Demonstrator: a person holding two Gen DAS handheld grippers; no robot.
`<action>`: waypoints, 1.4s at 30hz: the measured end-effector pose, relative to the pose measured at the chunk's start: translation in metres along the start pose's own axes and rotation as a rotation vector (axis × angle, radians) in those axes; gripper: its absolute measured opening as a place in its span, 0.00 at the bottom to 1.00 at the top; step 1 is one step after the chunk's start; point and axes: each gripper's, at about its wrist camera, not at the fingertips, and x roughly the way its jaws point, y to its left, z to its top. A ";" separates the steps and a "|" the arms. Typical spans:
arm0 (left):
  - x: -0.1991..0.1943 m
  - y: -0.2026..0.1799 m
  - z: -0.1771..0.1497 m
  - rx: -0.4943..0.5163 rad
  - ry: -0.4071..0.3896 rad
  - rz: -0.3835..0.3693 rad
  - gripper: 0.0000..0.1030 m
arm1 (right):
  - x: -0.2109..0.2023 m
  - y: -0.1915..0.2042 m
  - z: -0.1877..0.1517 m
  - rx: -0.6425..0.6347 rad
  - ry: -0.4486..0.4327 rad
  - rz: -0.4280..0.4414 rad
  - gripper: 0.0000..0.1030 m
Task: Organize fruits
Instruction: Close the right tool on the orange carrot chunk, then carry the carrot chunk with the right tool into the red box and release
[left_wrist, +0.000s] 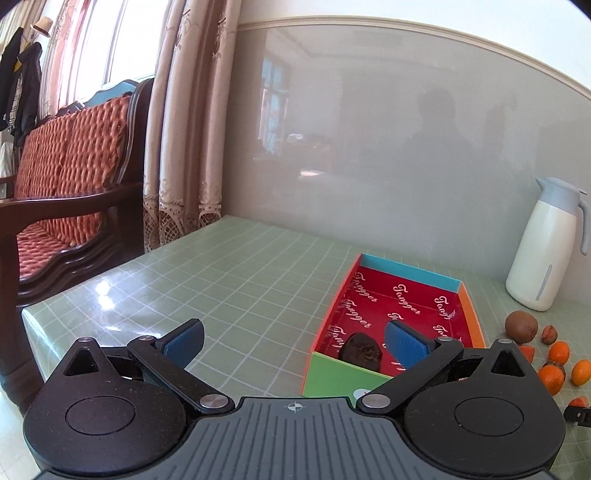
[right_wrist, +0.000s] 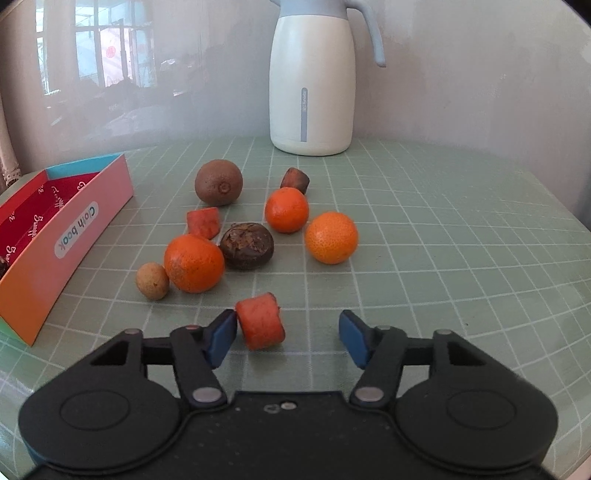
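Observation:
My right gripper (right_wrist: 287, 321) is open low over the table. An orange carrot-like chunk (right_wrist: 260, 321) lies between its fingers, against the left pad (right_wrist: 221, 338) and well apart from the right one. Beyond it lie three tangerines (right_wrist: 194, 264), a dark wrinkled fruit (right_wrist: 246, 245), a kiwi (right_wrist: 218, 181), a small tan longan (right_wrist: 152, 280) and two more chunks (right_wrist: 203, 222). My left gripper (left_wrist: 293, 334) hangs open and empty over the near end of the colourful box (left_wrist: 410, 271), which holds one dark fruit (left_wrist: 360, 350).
A white jug (right_wrist: 312, 85) stands against the wall behind the fruits. The box's pink side (right_wrist: 85, 229) lies left of the pile. The table has a green checked cloth (left_wrist: 221, 288); its left edge faces a wooden sofa (left_wrist: 66, 177) and curtains.

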 end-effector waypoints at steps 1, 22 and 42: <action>0.001 0.001 0.000 -0.004 0.002 0.002 1.00 | 0.001 0.001 -0.001 -0.005 0.001 0.003 0.46; -0.008 0.048 -0.002 -0.092 -0.030 0.120 1.00 | -0.033 0.037 0.014 -0.030 -0.161 0.210 0.20; -0.023 0.133 -0.015 -0.212 -0.039 0.287 1.00 | -0.022 0.178 0.036 -0.266 -0.144 0.516 0.20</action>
